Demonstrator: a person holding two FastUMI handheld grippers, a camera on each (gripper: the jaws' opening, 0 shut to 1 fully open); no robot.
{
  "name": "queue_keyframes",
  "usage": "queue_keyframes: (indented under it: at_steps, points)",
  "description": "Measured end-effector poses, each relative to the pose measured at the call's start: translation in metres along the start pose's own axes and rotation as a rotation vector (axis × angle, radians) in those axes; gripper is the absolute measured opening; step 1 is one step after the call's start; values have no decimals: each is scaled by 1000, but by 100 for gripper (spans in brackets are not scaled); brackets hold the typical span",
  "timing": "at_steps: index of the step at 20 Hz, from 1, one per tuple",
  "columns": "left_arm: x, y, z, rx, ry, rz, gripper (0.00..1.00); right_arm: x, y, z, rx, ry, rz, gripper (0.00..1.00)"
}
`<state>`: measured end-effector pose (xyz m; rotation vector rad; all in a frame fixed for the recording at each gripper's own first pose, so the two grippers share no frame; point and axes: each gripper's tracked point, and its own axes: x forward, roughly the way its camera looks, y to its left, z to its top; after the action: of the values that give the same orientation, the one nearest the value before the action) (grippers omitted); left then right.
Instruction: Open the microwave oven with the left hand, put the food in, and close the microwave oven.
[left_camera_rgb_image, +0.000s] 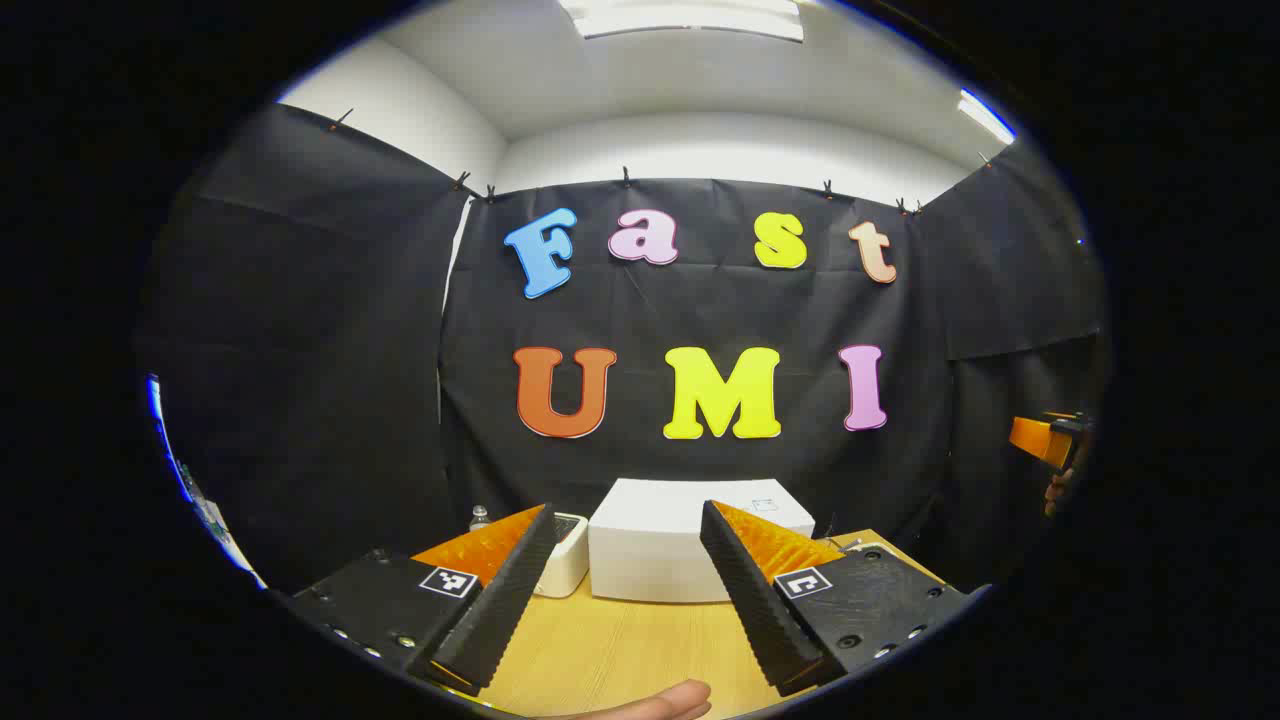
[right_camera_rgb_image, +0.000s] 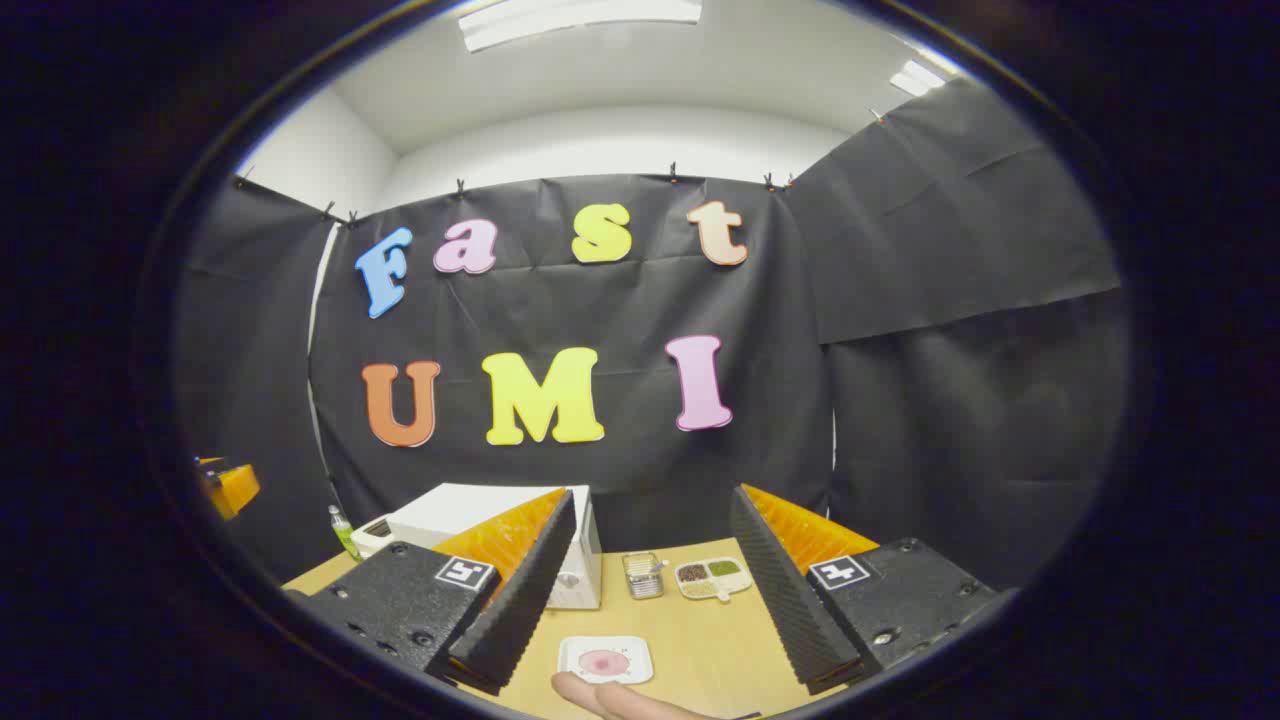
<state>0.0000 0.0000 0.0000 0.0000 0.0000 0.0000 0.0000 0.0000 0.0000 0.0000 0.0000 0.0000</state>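
Observation:
A white microwave oven (left_camera_rgb_image: 655, 550) stands at the back of the wooden table (left_camera_rgb_image: 620, 650), straight ahead of my left gripper (left_camera_rgb_image: 628, 510), and its front looks closed. That gripper is open, holds nothing, and hangs well short of the oven. In the right gripper view the microwave oven (right_camera_rgb_image: 445, 512) sits at the left, partly behind one finger. A small white square plate with pink food (right_camera_rgb_image: 605, 660) lies on the table (right_camera_rgb_image: 700, 640) just below and ahead of my right gripper (right_camera_rgb_image: 654, 495), which is open with nothing in it.
A smaller white appliance (left_camera_rgb_image: 566, 560) and a bottle (left_camera_rgb_image: 480, 517) stand left of the oven. To its right are a small cutlery holder (right_camera_rgb_image: 643, 575) and a divided dish of seasonings (right_camera_rgb_image: 712, 578). A person's fingertip (right_camera_rgb_image: 610, 700) shows at the bottom edge.

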Motion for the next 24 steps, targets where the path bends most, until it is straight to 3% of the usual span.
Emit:
queue_keyframes:
  at_steps: [1, 8, 11, 21, 24]
  points:
    - [1, 1, -1, -6, 2, 0, 92, 0, 1, 0, -1, 1, 3, 99]
    - [5, 9, -10, -11, 24, 15, 92, -5, -4, -9, -15, 7, -5, 99]
    - [5, 2, -10, -6, 22, -24, 92, -12, -6, -5, -25, -14, -15, 99]
    - [10, -4, -10, -5, 3, -22, 92, -18, -8, -7, -19, -21, 1, 99]
    - [22, -19, -15, -27, -1, -54, 92, -18, -7, -10, -13, -11, 17, 99]
